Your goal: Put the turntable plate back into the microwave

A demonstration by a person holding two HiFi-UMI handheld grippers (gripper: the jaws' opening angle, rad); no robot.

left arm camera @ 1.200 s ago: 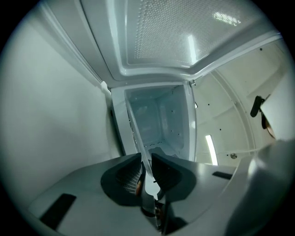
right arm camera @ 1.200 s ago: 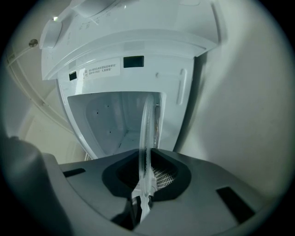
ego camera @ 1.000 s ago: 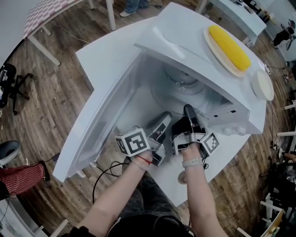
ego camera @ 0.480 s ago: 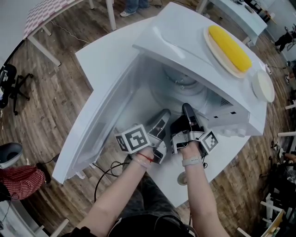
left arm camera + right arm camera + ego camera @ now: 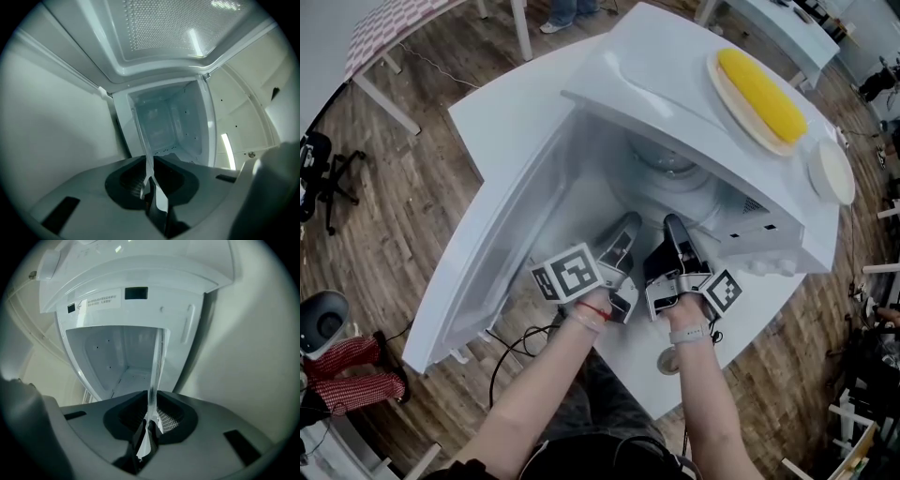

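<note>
A white microwave stands on a white table with its door swung open to the left. The clear glass turntable plate lies partly inside the cavity, near its mouth. My left gripper and right gripper sit side by side at the plate's near rim. In the left gripper view the plate shows edge-on as a thin clear strip, with the left gripper shut on it. The right gripper view shows the same rim pinched by the right gripper.
On the microwave's top rest a plate with a yellow corn cob and a small white dish. The cavity walls close in on both sides. A black cable hangs below the table edge. A person's checked leg is at lower left.
Both grippers have edged a little forward toward the cavity, carrying the plate with them. Their hold on the rim is unchanged.
</note>
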